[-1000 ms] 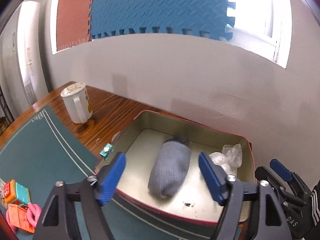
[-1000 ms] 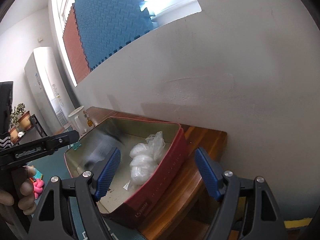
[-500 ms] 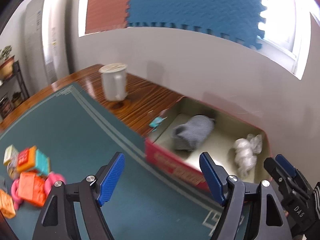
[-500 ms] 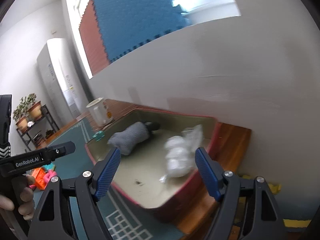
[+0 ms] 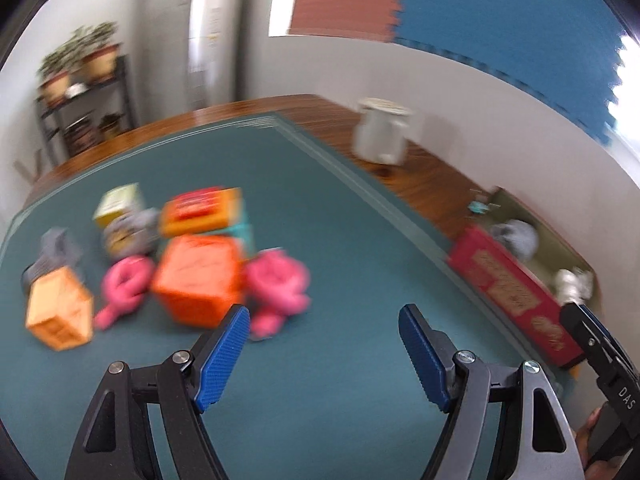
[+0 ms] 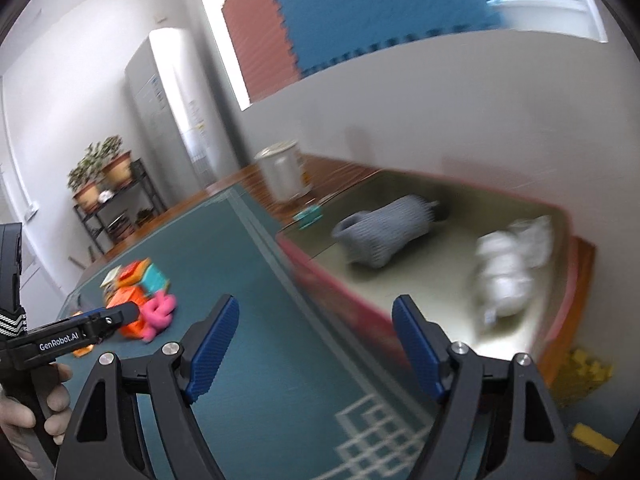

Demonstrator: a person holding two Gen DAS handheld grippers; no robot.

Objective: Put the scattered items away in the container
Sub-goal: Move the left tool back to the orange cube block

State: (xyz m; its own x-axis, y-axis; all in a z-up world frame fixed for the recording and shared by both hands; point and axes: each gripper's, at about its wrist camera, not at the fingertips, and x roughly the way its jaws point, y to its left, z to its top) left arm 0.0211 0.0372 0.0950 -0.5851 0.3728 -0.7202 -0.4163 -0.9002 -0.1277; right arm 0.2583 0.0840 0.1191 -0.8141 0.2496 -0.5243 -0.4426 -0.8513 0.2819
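A: What has changed since a second ago?

B: The left gripper (image 5: 324, 354) has swung away from the red tin (image 5: 516, 292), which then filled its view. It now faces the heap of toys (image 5: 192, 256) on the green mat (image 5: 320, 240), with the tin off to its right. The right gripper (image 6: 316, 344) has turned the same way, and the tin's near wall (image 6: 332, 284) now runs between its fingers.

A: Jaws?

B: Both stand wide apart, holding nothing.

A: How far along is the tidying?

B: Early, I judge. Inside the tin lie a grey knitted roll (image 6: 384, 236) and a clear plastic bag (image 6: 508, 272), apart from each other. Left of the tin, well apart from it, the heap waits: orange blocks (image 5: 196, 280), a yellow box (image 5: 118, 204), pink rings (image 5: 280, 280) and something grey (image 5: 56, 252), all blurred. A small teal thing (image 6: 308, 216) sits just beside the tin's far corner.

A: And the surroundings?

B: The mat covers a wooden table (image 5: 420, 176). A white jug (image 5: 380, 130) stands beyond the tin, near the pale wall. Blue and red foam tiles (image 5: 480, 12) hang above the tin; a shelf of potted plants (image 6: 104, 184) stands far to its left.
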